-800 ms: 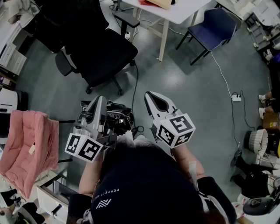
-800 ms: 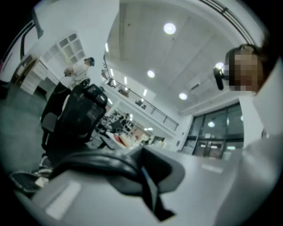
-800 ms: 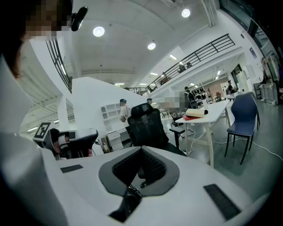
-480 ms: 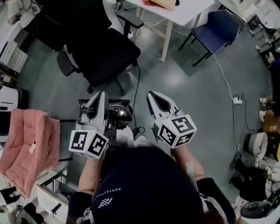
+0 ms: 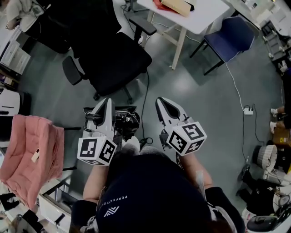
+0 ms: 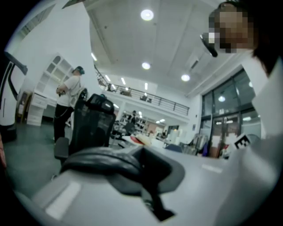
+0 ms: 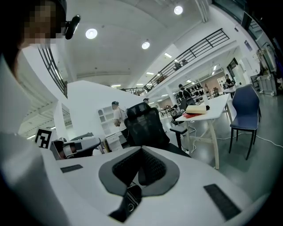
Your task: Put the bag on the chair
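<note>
now the left gripper (image 5: 107,103) pinches the bag (image 5: 125,121) by its strap (image 6: 99,159), fingers pressed tight; the right gripper (image 5: 160,101) is closed on nothing, facing the chair (image 5: 116,61).

The head view looks steeply down at the floor (image 5: 200,91), with the left gripper (image 5: 107,102) and the right gripper (image 5: 160,101) close under it. Each gripper view sits just behind its own jaws and looks about level over the room. All three share the black office chair (image 5: 113,59); head and right gripper views share also the white worktop (image 5: 204,13).
</note>
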The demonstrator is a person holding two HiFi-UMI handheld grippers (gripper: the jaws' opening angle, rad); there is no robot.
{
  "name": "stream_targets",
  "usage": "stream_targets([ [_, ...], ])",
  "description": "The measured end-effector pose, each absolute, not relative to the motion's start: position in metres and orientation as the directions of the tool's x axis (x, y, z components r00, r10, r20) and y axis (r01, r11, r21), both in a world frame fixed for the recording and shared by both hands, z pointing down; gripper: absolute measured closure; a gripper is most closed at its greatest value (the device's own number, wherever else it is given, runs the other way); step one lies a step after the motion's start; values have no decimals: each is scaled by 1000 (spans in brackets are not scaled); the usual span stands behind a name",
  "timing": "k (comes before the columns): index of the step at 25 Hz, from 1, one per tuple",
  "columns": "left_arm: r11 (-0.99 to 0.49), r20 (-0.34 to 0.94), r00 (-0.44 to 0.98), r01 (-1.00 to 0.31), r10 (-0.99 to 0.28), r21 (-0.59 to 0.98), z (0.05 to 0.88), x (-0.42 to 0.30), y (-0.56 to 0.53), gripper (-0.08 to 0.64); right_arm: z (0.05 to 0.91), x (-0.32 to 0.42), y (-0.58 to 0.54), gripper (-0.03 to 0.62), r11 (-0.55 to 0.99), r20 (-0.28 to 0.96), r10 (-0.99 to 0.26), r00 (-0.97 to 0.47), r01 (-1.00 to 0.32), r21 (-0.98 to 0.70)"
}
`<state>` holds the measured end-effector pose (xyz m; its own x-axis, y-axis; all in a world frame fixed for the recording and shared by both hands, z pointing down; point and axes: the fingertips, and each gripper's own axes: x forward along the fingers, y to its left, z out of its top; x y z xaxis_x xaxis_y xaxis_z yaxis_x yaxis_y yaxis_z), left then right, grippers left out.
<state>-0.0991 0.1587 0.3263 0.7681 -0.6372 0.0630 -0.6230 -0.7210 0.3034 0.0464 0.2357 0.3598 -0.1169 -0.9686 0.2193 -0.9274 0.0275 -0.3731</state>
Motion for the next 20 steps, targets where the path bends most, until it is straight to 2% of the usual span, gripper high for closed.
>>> stream_targets([
  [9, -713, 68, 786, -590, -615, 378, 328, -94, 104, 557, 370, 42, 172, 594, 17, 255, -959, -122, -925, -379],
  [20, -784, 38, 872, -457, -488, 421, 323, -75, 45, 557, 377, 32, 99, 594, -16, 276, -956, -96, -926, -377],
])
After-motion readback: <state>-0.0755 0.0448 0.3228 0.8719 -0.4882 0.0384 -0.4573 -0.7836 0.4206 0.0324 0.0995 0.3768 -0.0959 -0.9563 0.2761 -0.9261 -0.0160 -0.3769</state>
